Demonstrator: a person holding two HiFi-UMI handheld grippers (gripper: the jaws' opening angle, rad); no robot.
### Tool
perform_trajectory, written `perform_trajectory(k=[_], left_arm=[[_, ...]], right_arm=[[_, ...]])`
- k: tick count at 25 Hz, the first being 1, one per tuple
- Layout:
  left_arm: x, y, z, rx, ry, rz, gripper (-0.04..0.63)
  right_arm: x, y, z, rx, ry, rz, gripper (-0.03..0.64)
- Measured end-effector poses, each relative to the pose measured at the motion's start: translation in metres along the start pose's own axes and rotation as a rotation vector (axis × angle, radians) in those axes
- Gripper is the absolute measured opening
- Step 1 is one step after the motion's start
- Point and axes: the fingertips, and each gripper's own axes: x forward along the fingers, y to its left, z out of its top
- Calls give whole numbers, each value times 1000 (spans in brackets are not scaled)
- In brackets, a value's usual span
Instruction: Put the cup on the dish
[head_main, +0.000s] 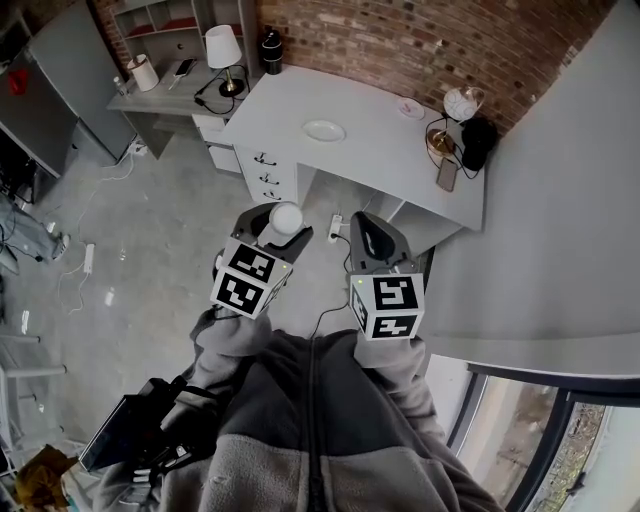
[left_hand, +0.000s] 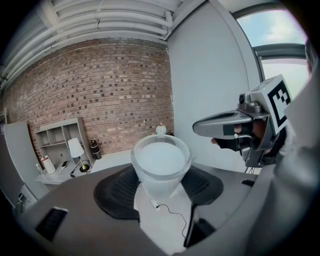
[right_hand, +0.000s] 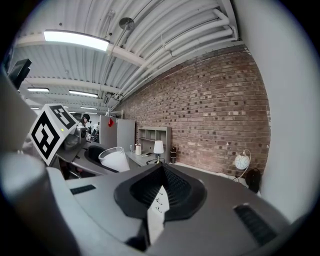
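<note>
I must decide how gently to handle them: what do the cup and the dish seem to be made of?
The cup: probably frosted plastic, possibly frosted glass; its wall is milky and translucent with a matte look. The dish: likely glazed white ceramic, judging from its plain white, smooth surface, but too small here to be sure.

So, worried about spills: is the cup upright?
Upright: the cup stands mouth up, clamped in the left hand-held gripper.

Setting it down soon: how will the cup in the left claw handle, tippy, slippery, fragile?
The cup tapers to a narrow base, so it may tip if released tilted. Its frosted, smooth-looking wall could slip in the left claw. It looks empty, so probably light.
</note>
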Motion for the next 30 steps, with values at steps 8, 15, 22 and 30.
perform_trajectory(k=[8, 15, 22, 30], left_arm=[[9, -10, 0, -5, -1, 6, 261], [21, -26, -2, -10, -5, 25, 261], [32, -38, -7, -35, 6, 41, 261], [35, -42, 0, -39, 9, 51, 261]], right_arm=[[-2, -11, -4, -23, -2, 12, 2], [-8, -24, -16, -47, 3, 24, 2], [-14, -32, -23, -48, -2, 54, 2], [-16, -35, -17, -46, -24, 84, 2]])
